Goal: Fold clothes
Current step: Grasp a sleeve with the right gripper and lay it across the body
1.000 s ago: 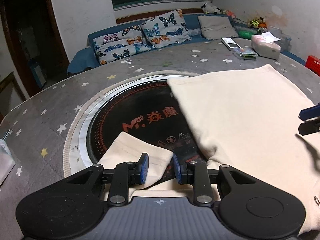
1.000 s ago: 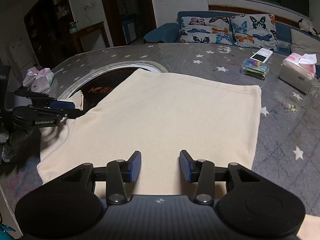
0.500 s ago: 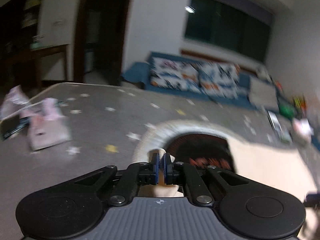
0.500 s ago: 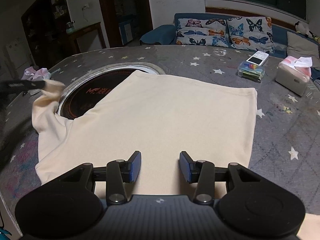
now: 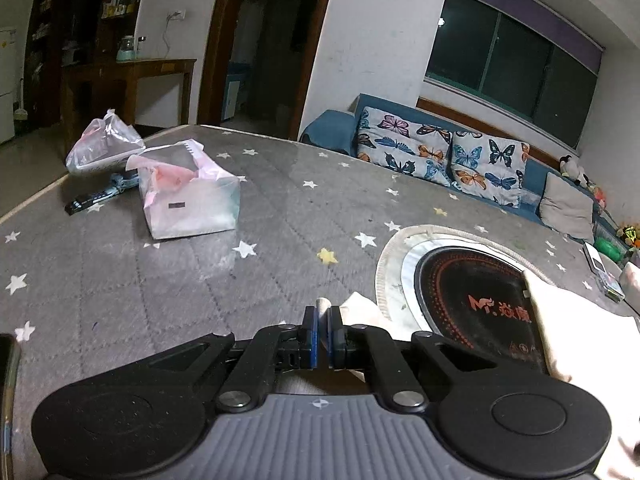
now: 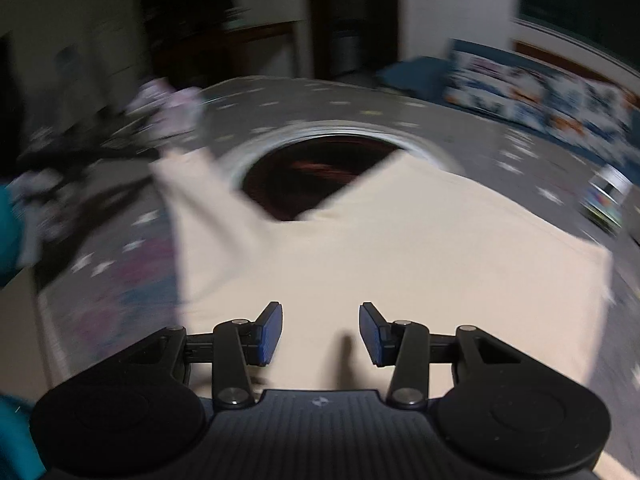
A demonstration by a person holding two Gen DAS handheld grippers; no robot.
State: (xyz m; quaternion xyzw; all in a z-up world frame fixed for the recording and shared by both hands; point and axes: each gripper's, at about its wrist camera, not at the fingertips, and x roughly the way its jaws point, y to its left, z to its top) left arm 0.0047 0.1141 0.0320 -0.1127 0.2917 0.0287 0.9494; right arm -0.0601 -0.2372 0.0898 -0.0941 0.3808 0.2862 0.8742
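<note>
garments: 1 | cushions: 3 | tissue packs: 2

Black round cooktop, ahead-right of left jaws: orange "M." logo mark plus two Chinese characters, second partly hidden under cream shirt. Smaller orange print below logo, too small to read. Right wrist view motion-blurred: cooktop print ahead of jaws unreadable. No other legible text.
</note>
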